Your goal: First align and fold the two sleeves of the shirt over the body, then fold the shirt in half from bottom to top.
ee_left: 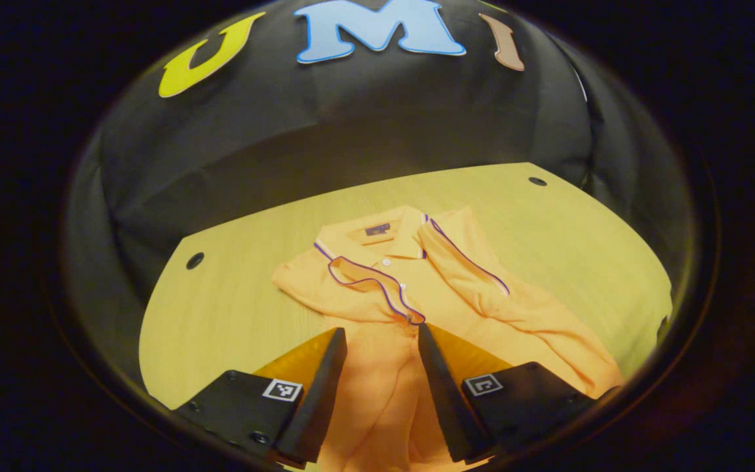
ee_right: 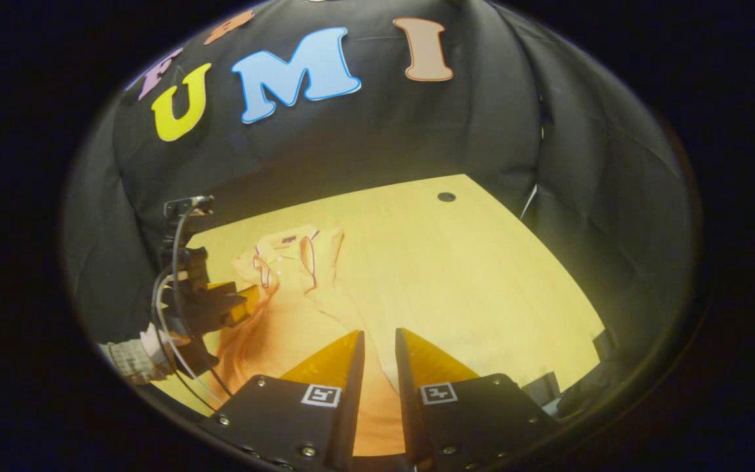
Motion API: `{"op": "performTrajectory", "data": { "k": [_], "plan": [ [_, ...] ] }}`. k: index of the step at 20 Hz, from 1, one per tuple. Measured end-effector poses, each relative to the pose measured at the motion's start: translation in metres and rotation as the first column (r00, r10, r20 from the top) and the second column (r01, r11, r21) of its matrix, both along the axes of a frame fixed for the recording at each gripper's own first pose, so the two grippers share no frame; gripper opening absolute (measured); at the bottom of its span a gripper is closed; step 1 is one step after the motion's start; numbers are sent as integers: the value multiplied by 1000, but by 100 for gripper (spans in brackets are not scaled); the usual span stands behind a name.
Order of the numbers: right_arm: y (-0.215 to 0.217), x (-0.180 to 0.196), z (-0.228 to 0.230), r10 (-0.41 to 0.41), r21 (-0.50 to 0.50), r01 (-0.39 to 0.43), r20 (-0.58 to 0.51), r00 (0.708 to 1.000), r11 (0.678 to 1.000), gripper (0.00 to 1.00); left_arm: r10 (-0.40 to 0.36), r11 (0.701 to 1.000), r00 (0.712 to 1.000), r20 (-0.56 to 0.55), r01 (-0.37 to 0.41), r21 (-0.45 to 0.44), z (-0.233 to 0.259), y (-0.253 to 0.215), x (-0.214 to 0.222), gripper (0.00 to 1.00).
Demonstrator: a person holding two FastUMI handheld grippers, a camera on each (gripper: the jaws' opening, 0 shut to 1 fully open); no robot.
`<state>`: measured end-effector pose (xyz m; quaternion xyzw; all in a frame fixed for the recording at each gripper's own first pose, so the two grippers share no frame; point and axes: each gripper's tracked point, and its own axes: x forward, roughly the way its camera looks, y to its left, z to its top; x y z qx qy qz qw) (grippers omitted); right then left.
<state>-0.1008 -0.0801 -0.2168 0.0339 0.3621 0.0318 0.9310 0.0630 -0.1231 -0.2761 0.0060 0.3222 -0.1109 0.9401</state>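
orange short-sleeved polo shirt with dark-piped collar lies on the pale wooden table, both sleeves folded over its body.

in the left gripper view my left gripper hangs over the shirt's middle with its fingers wide apart, nothing between them but cloth below. the shirt's long axis runs away from me, collar toward the black cloth wall, hem nearest. bare table lies open to the left and beyond the collar. in the right gripper view my right gripper stands with a narrow gap between its fingers, over the shirt's near edge, whether it pinches cloth i cannot tell; wide bare table opens to its right, and my left gripper shows at the shirt's far side.
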Motion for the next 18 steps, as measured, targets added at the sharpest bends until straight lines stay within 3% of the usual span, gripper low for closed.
{"op": "performTrajectory", "data": {
  "k": [1,7,9,10,13,15,17,18],
  "plan": [
    [1,0,-5,16,-2,-16,-11,1000,1000,29,9,1000,1000,-3,-9,-3,2,9,-11,75],
    [14,-6,-40,140,-6,-142,-114,984,990,31,63,998,997,-54,-64,-24,3,53,-81,75],
    [20,-8,-49,182,-6,-185,-146,972,983,36,80,996,994,-78,-82,-24,-2,61,-105,80],
    [21,-10,-53,200,-8,-204,-160,967,979,32,90,995,992,-91,-92,-25,-5,65,-116,80],
    [27,-15,-65,239,-2,-245,-205,949,970,36,113,993,986,-125,-115,-14,-10,77,-148,80],
    [29,-19,-73,256,-4,-265,-237,937,964,32,123,992,981,-149,-126,-8,-12,82,-167,80],
    [29,-25,-83,277,7,-286,-272,921,958,44,128,991,974,-188,-132,-11,-16,83,-186,81],
    [29,-27,-87,287,8,-297,-288,914,955,45,126,991,971,-205,-131,-10,-19,83,-194,78]
  ]
}}
